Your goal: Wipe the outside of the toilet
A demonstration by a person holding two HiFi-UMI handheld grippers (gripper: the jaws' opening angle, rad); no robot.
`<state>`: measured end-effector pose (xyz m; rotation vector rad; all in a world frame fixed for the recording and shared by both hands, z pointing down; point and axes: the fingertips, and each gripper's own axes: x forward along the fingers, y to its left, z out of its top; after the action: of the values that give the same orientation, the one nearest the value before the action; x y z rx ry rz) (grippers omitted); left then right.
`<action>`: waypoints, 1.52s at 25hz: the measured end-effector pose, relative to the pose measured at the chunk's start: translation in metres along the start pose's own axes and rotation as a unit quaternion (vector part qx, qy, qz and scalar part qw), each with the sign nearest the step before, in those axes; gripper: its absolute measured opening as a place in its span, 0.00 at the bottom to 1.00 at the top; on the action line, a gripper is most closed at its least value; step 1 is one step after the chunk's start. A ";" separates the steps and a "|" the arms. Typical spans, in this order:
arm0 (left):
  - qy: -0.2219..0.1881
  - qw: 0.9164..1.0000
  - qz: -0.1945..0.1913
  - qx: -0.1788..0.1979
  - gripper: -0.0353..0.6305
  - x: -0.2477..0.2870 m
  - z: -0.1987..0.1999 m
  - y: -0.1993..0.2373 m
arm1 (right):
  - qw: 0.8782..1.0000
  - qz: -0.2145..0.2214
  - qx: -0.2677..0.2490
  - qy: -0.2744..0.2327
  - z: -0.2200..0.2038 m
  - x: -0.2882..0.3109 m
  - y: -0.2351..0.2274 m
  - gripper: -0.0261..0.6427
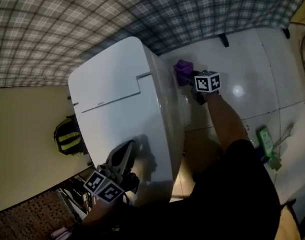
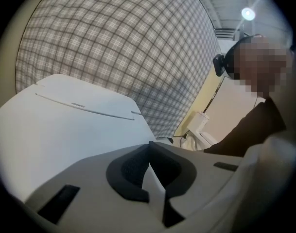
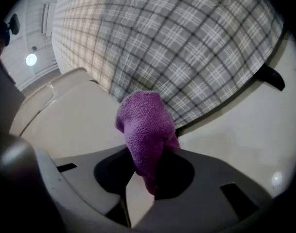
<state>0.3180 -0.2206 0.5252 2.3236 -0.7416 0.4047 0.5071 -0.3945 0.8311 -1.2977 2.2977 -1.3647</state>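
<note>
The white toilet (image 1: 119, 104) fills the middle of the head view, with its lid down. My left gripper (image 1: 128, 148) rests on the near part of the lid, shut and empty; in the left gripper view its tips (image 2: 149, 150) meet over the lid (image 2: 65, 125). My right gripper (image 1: 190, 81) is at the toilet's right side near the back. It is shut on a purple cloth (image 1: 183, 70). In the right gripper view the cloth (image 3: 145, 127) sticks up from the jaws beside the toilet's side (image 3: 70, 120).
A plaid wall (image 1: 142, 9) runs behind the toilet. On the pale tiled floor (image 1: 252, 64) to the right lie a green bottle (image 1: 266, 140) and a thin white stick (image 1: 285, 135). A yellow-and-black item (image 1: 68, 136) sits left of the toilet.
</note>
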 end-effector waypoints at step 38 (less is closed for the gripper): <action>-0.073 0.996 -0.047 0.029 0.05 -0.104 -0.010 -0.069 | 0.836 0.208 -0.051 0.505 -0.297 -0.203 0.163 0.17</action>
<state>0.2765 -0.1291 0.4511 2.4522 -0.6949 0.2203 0.3766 -0.0220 0.8184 0.0853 3.0050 -2.0450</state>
